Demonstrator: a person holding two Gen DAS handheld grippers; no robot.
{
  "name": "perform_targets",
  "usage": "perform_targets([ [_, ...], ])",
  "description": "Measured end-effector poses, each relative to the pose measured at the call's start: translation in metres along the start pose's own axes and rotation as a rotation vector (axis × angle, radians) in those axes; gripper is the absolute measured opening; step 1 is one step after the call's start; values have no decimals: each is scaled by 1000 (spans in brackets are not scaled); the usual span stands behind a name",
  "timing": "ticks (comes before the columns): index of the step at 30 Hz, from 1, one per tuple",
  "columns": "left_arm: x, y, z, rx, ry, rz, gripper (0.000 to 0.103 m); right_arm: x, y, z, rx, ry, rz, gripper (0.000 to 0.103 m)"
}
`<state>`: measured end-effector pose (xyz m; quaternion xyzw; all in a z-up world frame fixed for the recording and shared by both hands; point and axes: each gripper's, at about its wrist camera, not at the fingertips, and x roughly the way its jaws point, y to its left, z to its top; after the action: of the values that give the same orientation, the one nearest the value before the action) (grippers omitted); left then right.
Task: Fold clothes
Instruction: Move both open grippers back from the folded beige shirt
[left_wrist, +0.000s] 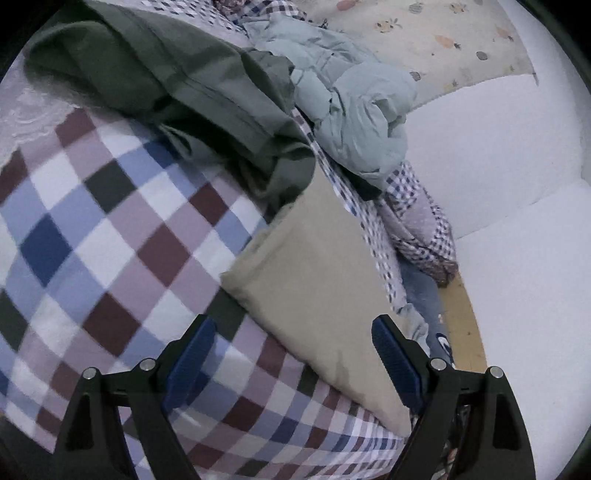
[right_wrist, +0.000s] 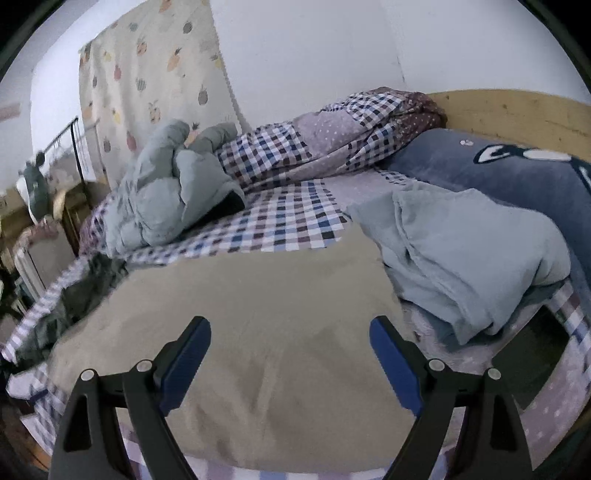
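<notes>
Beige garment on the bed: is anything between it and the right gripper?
Nothing visible is. The beige garment lies flat on the checked sheet, directly under the open right gripper. The light blue clothes lie beside it.

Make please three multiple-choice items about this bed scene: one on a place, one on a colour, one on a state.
1. Where does the beige garment lie?
A. on the checked bedsheet
B. on the clothes rail
C. on the floor

2. What colour is the puffy jacket?
A. bright red
B. pale grey-green
C. black

3. In what state is the right hand-held gripper?
A. shut on the jacket
B. shut with nothing in it
C. open, holding nothing

Answers:
1 A: the beige cloth is spread flat on the checked bedsheet, in front of both hand-held grippers.
2 B: its quilted fabric shows pale grey-green against the checked bedding.
3 C: its blue pads stand wide apart above the beige cloth, with nothing clamped between them.
</notes>
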<state>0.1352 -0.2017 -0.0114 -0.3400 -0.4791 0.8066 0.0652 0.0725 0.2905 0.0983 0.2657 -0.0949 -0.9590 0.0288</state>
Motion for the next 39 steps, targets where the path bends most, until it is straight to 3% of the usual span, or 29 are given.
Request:
perform_targets([
  [5,13,2,3,-40,-1,-26,91,2,4,0,7,3,11,91],
  [11,28,-6,13,-48,1,-28,102,2,3,-1,4,2,3,91],
  [14,32,-8,16,-59,-2,-18,102,1,0,-2,9,3,-2,91],
  [22,32,-10,21,-85,-19,-88,102,-3,-10,-4,20,0,-16,91],
  [30,45,-26,-2,-58,27,-130,102,-3,-10,-3,21,-1,-11,91],
  [39,46,-30,19,-94,-30,-169,102,-2,-6,-6,9,7,-8,91],
])
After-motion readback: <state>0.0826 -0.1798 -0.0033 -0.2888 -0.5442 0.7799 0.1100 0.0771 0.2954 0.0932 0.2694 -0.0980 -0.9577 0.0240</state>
